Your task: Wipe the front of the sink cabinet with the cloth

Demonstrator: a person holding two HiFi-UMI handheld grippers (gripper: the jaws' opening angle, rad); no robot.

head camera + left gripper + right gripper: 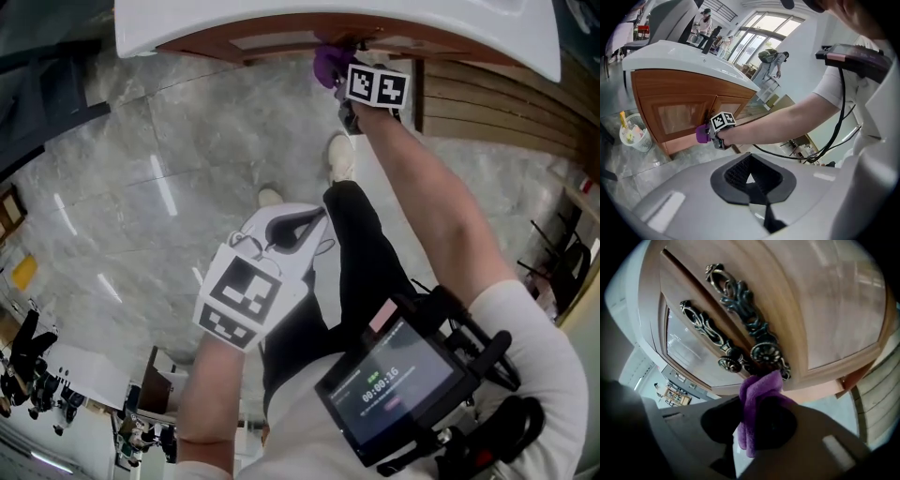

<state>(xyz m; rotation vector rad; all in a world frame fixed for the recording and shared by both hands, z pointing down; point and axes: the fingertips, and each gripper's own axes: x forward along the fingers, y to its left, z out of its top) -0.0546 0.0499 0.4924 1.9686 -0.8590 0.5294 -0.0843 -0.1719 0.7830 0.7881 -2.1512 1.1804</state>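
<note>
White tee [525,323], blk trousers [361,248].

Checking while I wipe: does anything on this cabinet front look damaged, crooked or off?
Nothing stands out. Both doors look shut, the two ornate handles look whole, and the purple cloth sits clamped in the right gripper at their lower ends.

Grey marble floor [122,169] (glossy, light-streaked)
</note>
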